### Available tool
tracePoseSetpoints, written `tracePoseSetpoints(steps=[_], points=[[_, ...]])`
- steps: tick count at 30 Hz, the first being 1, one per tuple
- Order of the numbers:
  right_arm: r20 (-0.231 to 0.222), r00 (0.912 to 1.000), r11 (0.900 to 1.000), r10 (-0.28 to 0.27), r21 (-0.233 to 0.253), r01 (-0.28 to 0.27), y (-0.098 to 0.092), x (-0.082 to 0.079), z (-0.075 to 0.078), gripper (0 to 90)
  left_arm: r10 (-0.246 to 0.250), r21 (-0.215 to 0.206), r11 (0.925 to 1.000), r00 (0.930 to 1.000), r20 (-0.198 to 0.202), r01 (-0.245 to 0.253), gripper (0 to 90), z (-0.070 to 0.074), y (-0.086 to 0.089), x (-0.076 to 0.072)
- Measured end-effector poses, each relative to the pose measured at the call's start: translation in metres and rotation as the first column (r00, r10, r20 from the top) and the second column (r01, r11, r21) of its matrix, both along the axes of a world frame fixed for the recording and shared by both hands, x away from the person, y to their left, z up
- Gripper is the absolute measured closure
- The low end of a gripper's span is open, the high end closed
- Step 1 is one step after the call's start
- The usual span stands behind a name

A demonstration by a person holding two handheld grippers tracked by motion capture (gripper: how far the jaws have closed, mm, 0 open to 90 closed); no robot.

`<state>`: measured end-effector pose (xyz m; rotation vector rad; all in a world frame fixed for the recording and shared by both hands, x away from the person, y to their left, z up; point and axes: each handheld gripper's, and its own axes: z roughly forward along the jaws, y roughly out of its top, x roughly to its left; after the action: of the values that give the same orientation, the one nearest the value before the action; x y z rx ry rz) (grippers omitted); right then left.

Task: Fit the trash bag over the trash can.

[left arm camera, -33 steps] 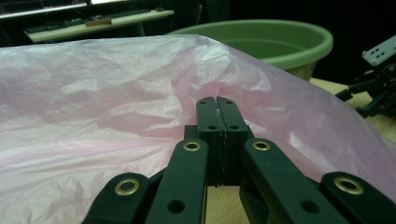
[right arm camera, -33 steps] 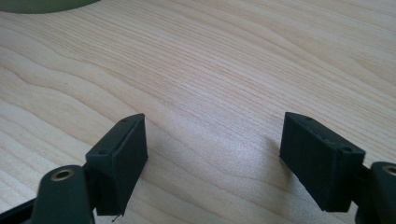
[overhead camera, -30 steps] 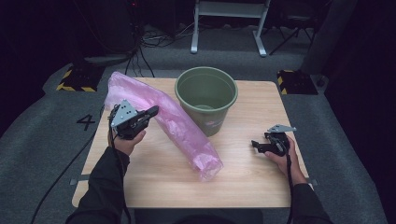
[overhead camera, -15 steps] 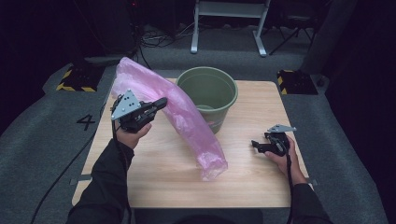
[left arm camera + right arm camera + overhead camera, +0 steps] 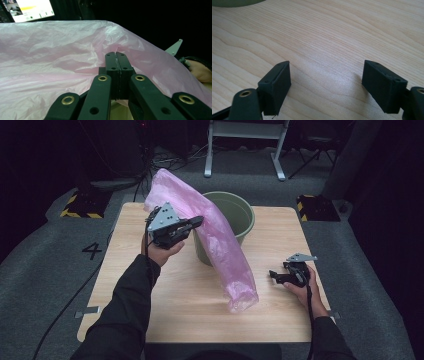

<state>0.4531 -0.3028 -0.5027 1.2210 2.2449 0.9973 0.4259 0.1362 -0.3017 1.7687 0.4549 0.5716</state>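
Note:
A long pink plastic bag (image 5: pixel 220 245) arches up over the table, its lower end resting on the wood at the front middle. My left gripper (image 5: pixel 196 222) is raised above the table's left half, shut on a fold of the bag (image 5: pixel 62 65); the jaws press together around the film at my left gripper (image 5: pixel 115 58). A green bucket (image 5: pixel 239 212) stands upright behind the bag, partly covered by it. My right gripper (image 5: pixel 273 275) rests low on the table's right side, open, with bare wood between its jaws (image 5: pixel 325 80).
The wooden table (image 5: pixel 150 285) stands on a grey floor with a painted "4" (image 5: pixel 93 251). Yellow-black striped blocks (image 5: pixel 80 205) sit by the far corners. A metal stand (image 5: pixel 245 145) and cables lie behind. The bucket's base edge (image 5: pixel 234 3) shows far off.
My left gripper has lifted the bag higher and carried it right, toward the bucket, so the bag now arches up over the bucket's front. The right gripper has stayed still.

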Motion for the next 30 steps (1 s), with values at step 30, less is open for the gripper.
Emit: tracePoseSetpoints(steps=[30], points=[[0.108,0.9941,0.989,0.008,0.144,-0.023,0.008,0.042,0.067,28.1,0.032,0.236,0.9717,0.9928,-0.116,-0.004,89.5,-0.009,-0.052,0.064]])
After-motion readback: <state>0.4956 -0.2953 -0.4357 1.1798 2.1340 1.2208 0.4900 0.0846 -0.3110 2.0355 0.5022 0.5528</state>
